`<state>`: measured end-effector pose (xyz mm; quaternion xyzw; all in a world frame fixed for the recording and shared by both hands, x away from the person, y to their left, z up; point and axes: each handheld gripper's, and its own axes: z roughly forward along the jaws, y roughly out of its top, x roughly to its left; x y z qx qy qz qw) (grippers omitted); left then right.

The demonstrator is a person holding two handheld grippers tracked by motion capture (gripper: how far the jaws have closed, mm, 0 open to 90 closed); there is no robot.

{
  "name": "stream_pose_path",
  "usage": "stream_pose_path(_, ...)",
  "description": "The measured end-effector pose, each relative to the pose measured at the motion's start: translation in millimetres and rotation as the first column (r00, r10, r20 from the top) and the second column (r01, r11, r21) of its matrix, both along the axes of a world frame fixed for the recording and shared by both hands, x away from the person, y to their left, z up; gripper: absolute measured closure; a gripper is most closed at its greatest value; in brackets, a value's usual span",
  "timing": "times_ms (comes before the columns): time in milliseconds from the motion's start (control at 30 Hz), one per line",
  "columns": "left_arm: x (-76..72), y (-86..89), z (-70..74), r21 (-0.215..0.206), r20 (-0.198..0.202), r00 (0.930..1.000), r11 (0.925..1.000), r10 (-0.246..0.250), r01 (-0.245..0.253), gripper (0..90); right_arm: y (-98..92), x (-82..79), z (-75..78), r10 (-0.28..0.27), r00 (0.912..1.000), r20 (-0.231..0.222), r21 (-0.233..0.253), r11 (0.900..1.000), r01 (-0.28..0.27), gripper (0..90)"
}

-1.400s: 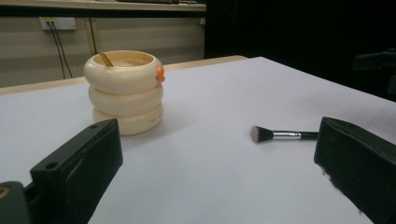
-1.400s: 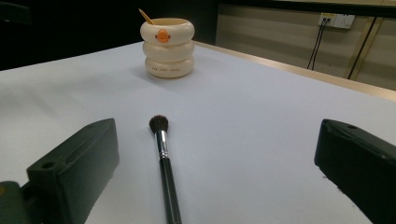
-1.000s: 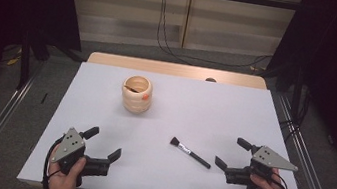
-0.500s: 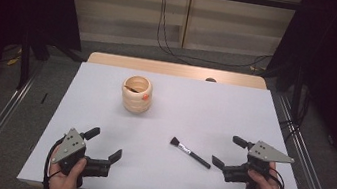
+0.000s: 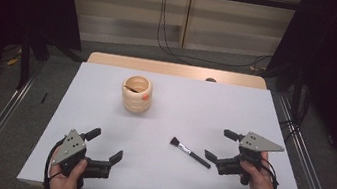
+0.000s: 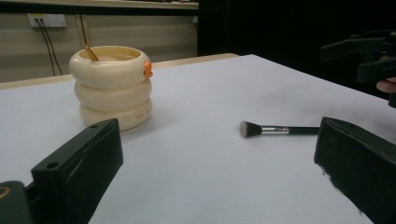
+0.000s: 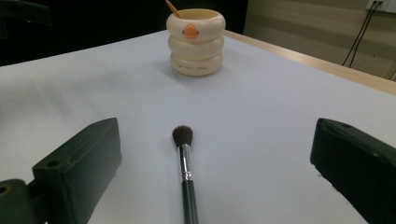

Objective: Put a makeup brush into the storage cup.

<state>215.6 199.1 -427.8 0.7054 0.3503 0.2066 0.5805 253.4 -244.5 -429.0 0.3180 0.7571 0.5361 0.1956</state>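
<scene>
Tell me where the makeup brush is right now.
The makeup brush lies flat on the white table, right of centre in the high view, between the open right gripper's jaws, bristles toward the cream pot.

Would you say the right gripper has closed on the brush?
No, the right gripper is open, its jaws standing apart on either side of the brush.

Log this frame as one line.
right gripper: open, lined up on makeup brush | left gripper: open, idle | brush flat on table | holder cup upright

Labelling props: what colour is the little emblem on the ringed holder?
Orange, on the cream holder; clearest in the right gripper view.
</scene>
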Motion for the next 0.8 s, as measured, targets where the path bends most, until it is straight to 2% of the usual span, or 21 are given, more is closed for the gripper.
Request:
stream_pose_path(100, -0.8, -1.1, 0.1, 0.025, 0.01, 0.9999, 0.9997, -0.006, 0.006, 1.2, 5.1, 6.1, 1.8, 0.011, 0.9999, -0.003, 0.003, 1.0, -0.011, 0.8)
stream_pose_path(333, -1.0, 0.8, 0.2, 0.03, 0.016, 0.9999, 0.9996, -0.003, 0.003, 1.2, 15.4, 19.0, 2.7, 0.045, 0.9985, -0.03, -0.035, 0.998, -0.046, 1.0)
stream_pose_path(400, -0.6, 0.2, -0.3, 0.012, 0.007, 1.0, 0.9999, -0.003, 0.003, 1.2, 18.4, 22.6, 3.5, 0.044, 0.9981, -0.045, -0.048, 0.998, -0.046, 1.1)
stream_pose_path(467, -0.8, -0.6, -0.2, 0.035, 0.014, 0.9999, 0.9994, -0.007, 0.007, 1.2, 21.1, 26.3, 5.3, 0.057, 0.9968, -0.056, -0.058, 0.997, -0.06, 1.3)
stream_pose_path(500, -1.1, -0.7, -0.2, 0.031, 0.017, 0.9998, 0.9995, -0.006, 0.005, 1.2, 21.5, 28.2, 5.3, 0.058, 0.9965, -0.06, -0.055, 0.997, -0.061, 2.6)
stream_pose_path(667, 0.3, -0.2, -0.1, 0.025, 0.012, 0.9998, 0.9996, -0.015, 0.015, 1.2, 27.8, 39.7, -2.0, 0.057, 0.9881, -0.143, -0.114, 0.991, -0.074, 6.4)
stream_pose_path(800, 1.0, 0.1, -0.6, 0.025, 0.014, 0.9997, 0.9995, -0.022, 0.022, 1.2, 29.6, 50.0, -4.7, 0.052, 0.9776, -0.204, -0.123, 0.989, -0.078, 10.1)
